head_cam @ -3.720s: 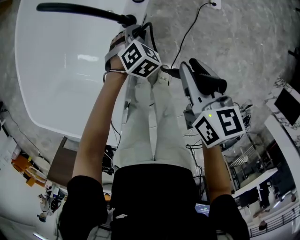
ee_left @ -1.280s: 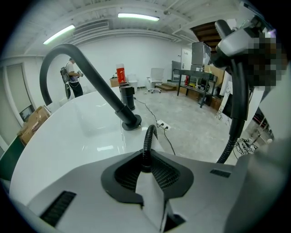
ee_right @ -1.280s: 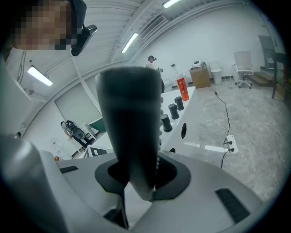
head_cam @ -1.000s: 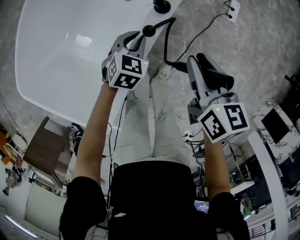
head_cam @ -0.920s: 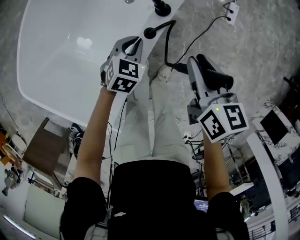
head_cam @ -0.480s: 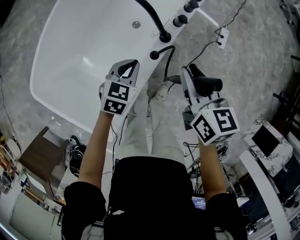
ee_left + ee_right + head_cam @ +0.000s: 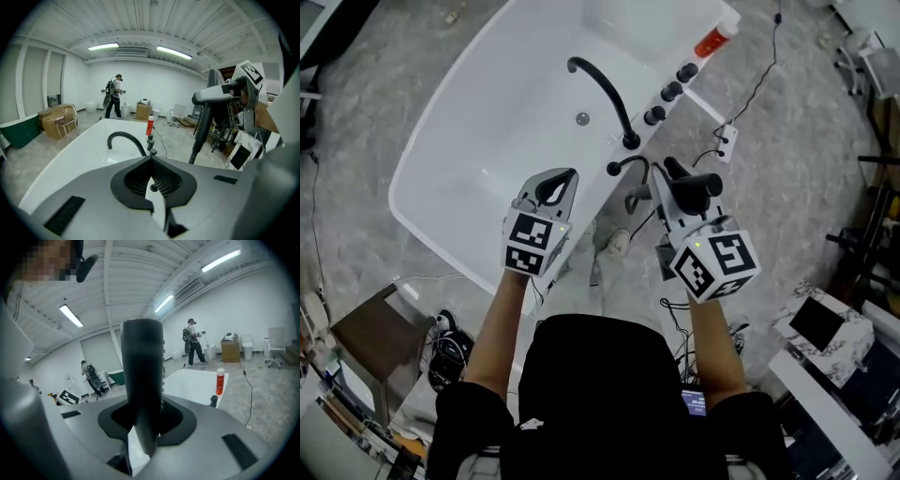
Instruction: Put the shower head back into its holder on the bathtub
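Shower head (image 7: 142,380) stands clamped between the right gripper's (image 7: 668,174) jaws; the left gripper's (image 7: 562,180) jaws are clenched together, empty.

No text, label, number or sign can be read.

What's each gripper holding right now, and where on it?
Right gripper is clamped across the black shaft of the shower head, with one rounded end sticking out past the jaws. Left gripper is shut on nothing.
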`<move>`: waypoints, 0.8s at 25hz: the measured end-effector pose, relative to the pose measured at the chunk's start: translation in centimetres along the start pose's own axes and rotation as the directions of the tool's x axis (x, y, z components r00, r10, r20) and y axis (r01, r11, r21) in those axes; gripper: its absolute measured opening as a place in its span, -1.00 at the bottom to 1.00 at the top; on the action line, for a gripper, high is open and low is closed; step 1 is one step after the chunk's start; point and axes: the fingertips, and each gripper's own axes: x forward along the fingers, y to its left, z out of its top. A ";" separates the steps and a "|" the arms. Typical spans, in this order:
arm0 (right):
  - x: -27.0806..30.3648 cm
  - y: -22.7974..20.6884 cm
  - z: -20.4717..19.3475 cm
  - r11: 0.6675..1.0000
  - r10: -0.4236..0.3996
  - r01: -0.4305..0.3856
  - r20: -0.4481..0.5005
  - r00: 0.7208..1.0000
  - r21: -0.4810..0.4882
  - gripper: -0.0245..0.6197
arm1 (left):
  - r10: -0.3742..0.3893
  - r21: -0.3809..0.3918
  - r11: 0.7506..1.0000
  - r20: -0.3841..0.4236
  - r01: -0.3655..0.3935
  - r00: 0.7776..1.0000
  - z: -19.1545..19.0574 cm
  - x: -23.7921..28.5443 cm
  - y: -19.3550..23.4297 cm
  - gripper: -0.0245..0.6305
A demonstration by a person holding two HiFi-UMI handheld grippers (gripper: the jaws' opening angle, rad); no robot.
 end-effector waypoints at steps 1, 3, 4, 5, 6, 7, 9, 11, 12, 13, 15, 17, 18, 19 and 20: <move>-0.2 0.7 1.1 1.000 0.009 -0.009 0.011 1.000 -0.008 -0.60 | 0.002 -0.007 1.000 0.016 -0.002 1.000 1.0 -0.9 -0.1 -0.88; -0.7 1.9 3.1 0.999 0.024 -0.023 0.033 0.999 -0.022 -0.60 | 0.005 -0.012 1.000 0.046 -0.004 0.999 2.9 -2.5 -0.4 -0.89; -0.9 2.5 4.2 0.999 0.031 -0.030 0.045 0.999 -0.029 -0.60 | 0.005 -0.009 1.000 0.061 -0.004 0.998 3.8 -3.2 -0.6 -0.88; -1.0 3.1 5.2 0.999 0.038 -0.036 0.058 0.998 -0.037 -0.60 | 0.004 -0.006 1.000 0.078 -0.004 0.997 4.8 -3.8 -0.6 -0.89; -1.1 3.7 6.2 0.998 0.046 -0.042 0.071 0.996 -0.047 -0.60 | 0.002 -0.001 1.000 0.097 -0.002 0.995 5.8 -4.4 -0.7 -0.88; -1.2 4.3 7.1 0.997 0.054 -0.049 0.083 0.995 -0.059 -0.60 | 0.001 0.006 1.000 0.116 -0.002 0.993 6.8 -4.9 -0.7 -0.89; -1.4 5.4 8.8 0.994 0.073 -0.064 0.103 0.992 -0.087 -0.60 | 0.005 0.024 1.000 0.154 -0.009 0.988 8.9 -6.1 -0.8 -0.89; -1.8 6.4 10.6 0.990 0.093 -0.079 0.122 0.988 -0.114 -0.60 | 0.012 0.041 0.999 0.193 -0.021 0.981 11.2 -7.4 -1.0 -0.89; -2.0 6.9 11.7 0.988 0.102 -0.085 0.133 0.986 -0.127 -0.60 | 0.016 0.045 0.999 0.213 -0.026 0.977 12.3 -8.1 -1.0 -0.89; -2.2 7.3 12.7 0.986 0.111 -0.090 0.146 0.983 -0.139 -0.60 | 0.019 0.048 0.998 0.232 -0.031 0.973 13.5 -8.8 -0.9 -0.89; -2.5 8.3 14.7 0.982 0.127 -0.099 0.171 0.977 -0.160 -0.60 | 0.026 0.055 0.998 0.262 -0.042 0.965 15.3 -10.1 -0.7 -0.89; -2.8 9.1 16.4 0.978 0.144 -0.110 0.196 0.970 -0.178 -0.60 | 0.036 0.064 0.996 0.284 -0.057 0.958 16.7 -11.1 -0.6 -0.89; -3.0 9.5 17.2 0.976 0.155 -0.116 0.207 0.966 -0.187 -0.60 | 0.044 0.069 0.995 0.294 -0.067 0.955 17.3 -11.5 -0.6 -0.89; -3.2 9.9 17.9 0.973 0.165 -0.123 0.216 0.962 -0.195 -0.60 | 0.051 0.071 0.995 0.304 -0.076 0.951 17.9 -11.9 -0.6 -0.89; -3.3 10.2 18.5 0.971 0.176 -0.130 0.224 0.959 -0.202 -0.60 | 0.057 0.070 0.994 0.314 -0.083 0.948 18.5 -12.3 -0.6 -0.89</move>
